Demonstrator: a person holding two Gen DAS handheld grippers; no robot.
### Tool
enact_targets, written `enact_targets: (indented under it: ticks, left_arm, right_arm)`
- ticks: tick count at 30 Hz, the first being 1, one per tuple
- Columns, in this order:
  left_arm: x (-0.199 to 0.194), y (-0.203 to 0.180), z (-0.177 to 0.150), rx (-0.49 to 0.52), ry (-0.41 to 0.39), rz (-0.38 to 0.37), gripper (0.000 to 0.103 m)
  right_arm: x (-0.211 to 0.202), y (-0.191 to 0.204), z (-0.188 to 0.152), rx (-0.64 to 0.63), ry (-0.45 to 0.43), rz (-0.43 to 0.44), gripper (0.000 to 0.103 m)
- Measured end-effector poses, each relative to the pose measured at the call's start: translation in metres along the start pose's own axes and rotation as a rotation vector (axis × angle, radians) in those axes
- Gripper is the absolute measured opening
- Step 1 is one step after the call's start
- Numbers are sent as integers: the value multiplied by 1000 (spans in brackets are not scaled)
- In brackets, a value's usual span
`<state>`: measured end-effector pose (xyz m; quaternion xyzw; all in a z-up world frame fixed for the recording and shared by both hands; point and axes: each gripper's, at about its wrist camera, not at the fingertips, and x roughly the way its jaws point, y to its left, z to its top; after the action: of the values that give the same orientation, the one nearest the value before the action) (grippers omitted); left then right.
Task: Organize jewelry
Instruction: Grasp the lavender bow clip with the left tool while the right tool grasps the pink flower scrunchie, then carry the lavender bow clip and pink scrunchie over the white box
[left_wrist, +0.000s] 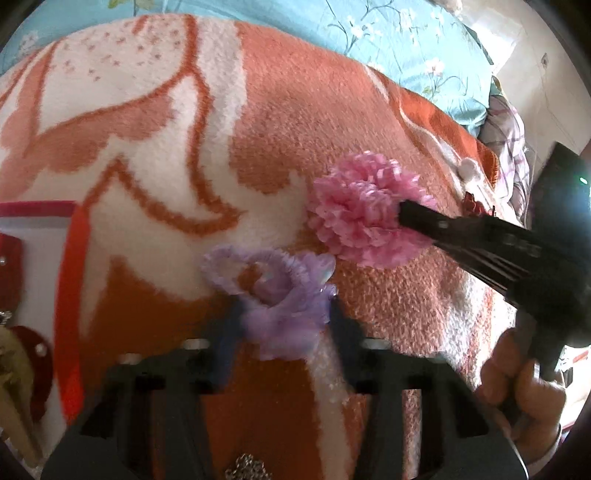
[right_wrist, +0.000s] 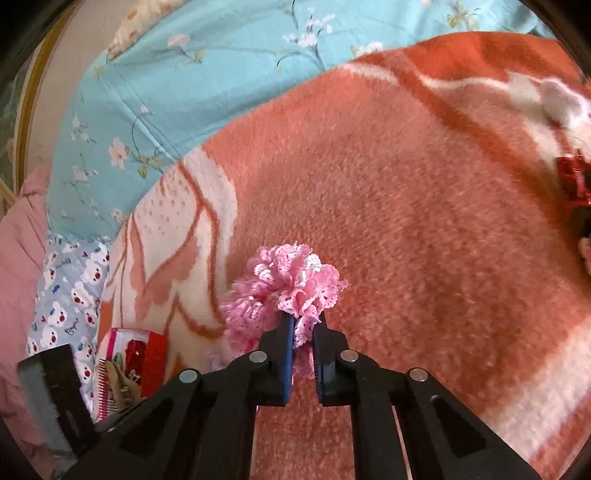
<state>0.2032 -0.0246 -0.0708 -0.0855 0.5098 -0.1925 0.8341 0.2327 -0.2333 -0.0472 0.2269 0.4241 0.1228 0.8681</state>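
Near the blanket (right_wrist: 424, 221) edge, right tool (right_wrist: 303, 325) pinches pink scrunchie (right_wrist: 291, 280).

Soft daylight, fisheye-bent edges, dark corners, motion blur

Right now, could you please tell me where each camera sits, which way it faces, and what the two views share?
Left wrist: on the left hand-held gripper, angled down at a purple scrunchie between its fingers; the person's hand shows.
Right wrist: on the right hand-held gripper, angled down, shut on the pink scrunchie.
Shared: pink scrunchie, orange blanket, red box.
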Motion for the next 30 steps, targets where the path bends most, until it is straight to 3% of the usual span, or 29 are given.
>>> enact_targets:
  ticks: [9,30]
  left_arm:
    - [-19,-3,-10,9,-41,-8,18]
    - [-147,17,-68,-22,-215,-21,13]
  right_arm:
    - [-36,-6,-17,43,-36,25,8]
    - [-83,45,-83,-24,-23,148,8]
